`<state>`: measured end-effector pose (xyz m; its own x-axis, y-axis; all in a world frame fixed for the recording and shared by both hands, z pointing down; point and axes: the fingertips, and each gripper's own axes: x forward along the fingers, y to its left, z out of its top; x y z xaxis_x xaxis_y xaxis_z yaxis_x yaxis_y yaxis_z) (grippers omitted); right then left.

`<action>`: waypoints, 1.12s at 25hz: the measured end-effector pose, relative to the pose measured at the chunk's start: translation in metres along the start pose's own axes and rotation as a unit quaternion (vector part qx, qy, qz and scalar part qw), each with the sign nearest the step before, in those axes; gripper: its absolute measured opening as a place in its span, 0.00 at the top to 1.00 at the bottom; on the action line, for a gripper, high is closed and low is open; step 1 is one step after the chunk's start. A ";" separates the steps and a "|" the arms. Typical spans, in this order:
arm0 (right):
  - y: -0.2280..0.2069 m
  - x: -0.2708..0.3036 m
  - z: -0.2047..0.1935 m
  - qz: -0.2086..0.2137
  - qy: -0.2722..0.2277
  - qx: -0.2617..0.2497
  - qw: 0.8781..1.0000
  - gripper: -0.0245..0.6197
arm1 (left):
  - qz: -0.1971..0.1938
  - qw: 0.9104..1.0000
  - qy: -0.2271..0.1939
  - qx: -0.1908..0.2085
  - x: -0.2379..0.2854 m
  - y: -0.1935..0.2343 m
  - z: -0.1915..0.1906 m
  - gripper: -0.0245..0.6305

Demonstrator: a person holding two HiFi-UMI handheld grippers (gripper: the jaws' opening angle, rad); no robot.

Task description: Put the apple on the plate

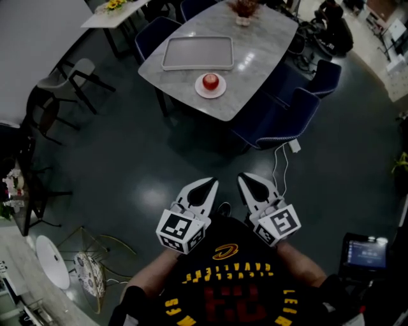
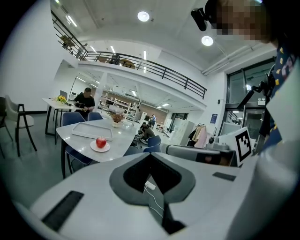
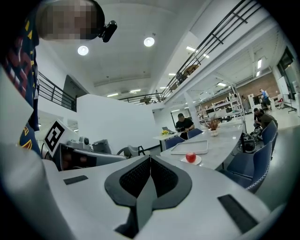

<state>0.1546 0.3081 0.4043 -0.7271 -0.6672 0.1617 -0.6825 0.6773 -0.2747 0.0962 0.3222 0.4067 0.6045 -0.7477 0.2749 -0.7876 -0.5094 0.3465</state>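
A red apple (image 1: 211,81) rests on a small white plate (image 1: 201,90) near the front edge of a grey marble table (image 1: 255,51), far ahead of me. It shows in the left gripper view as apple (image 2: 101,141) on plate (image 2: 106,148), and in the right gripper view as apple (image 3: 191,156) on plate (image 3: 197,161). My left gripper (image 1: 209,184) and right gripper (image 1: 245,179) are held close to the person's chest, side by side, well short of the table. Both are shut with nothing between their jaws.
An empty grey tray (image 1: 198,52) lies behind the plate, and a flower pot (image 1: 243,13) stands at the table's far end. Blue chairs (image 1: 287,118) ring the table. A white cable (image 1: 280,162) runs across the dark floor. Grey chairs (image 1: 67,76) stand at left.
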 end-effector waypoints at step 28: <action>-0.092 0.157 0.010 -0.067 0.056 0.046 0.995 0.95 | -0.047 0.997 0.021 -0.049 0.101 0.148 0.063 0.96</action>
<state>0.1039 0.1382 0.4457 -0.6378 -0.7069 0.3059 -0.7676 0.5504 -0.3286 0.0334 0.1445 0.4287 0.6808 -0.6795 0.2735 -0.7133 -0.5302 0.4583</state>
